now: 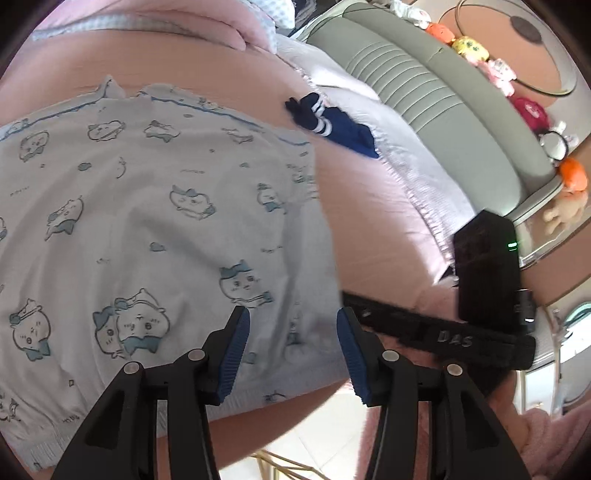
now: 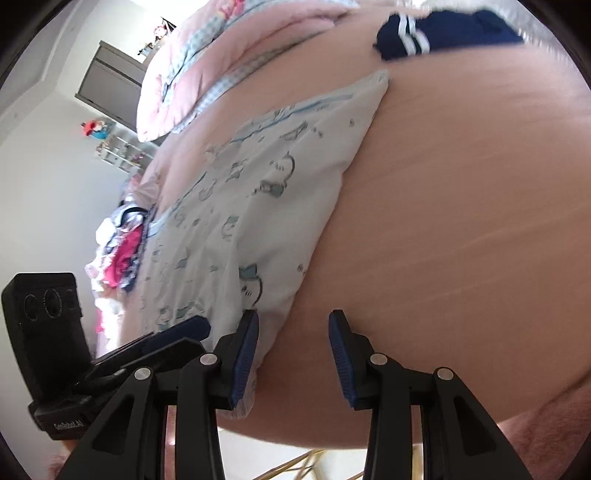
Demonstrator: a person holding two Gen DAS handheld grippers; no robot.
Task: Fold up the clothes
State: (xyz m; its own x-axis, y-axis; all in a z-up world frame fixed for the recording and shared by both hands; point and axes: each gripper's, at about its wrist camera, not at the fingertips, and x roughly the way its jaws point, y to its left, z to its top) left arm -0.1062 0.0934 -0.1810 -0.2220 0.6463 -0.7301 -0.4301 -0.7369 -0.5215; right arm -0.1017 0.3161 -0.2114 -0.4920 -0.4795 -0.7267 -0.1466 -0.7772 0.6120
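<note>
A white garment (image 1: 147,229) printed with blue cartoon animals lies spread flat on the pink bed sheet (image 1: 376,221). My left gripper (image 1: 293,347) hovers open over the garment's near right part, with the cloth below its blue pads and not pinched. In the right wrist view the same garment (image 2: 258,206) runs up the left. My right gripper (image 2: 293,354) stands open at its near corner, its left finger (image 2: 245,354) over the cloth edge and the other finger over bare sheet (image 2: 461,221). The right gripper's black housing (image 1: 484,273) shows close beside the left gripper.
A navy garment with white stripes (image 1: 332,125) (image 2: 443,33) lies farther up the bed. A folded pink quilt (image 2: 221,55) sits at the far end, a grey-green headboard (image 1: 443,110) with plush toys (image 1: 498,74) to the right, and a heap of clothes (image 2: 118,251) to the left.
</note>
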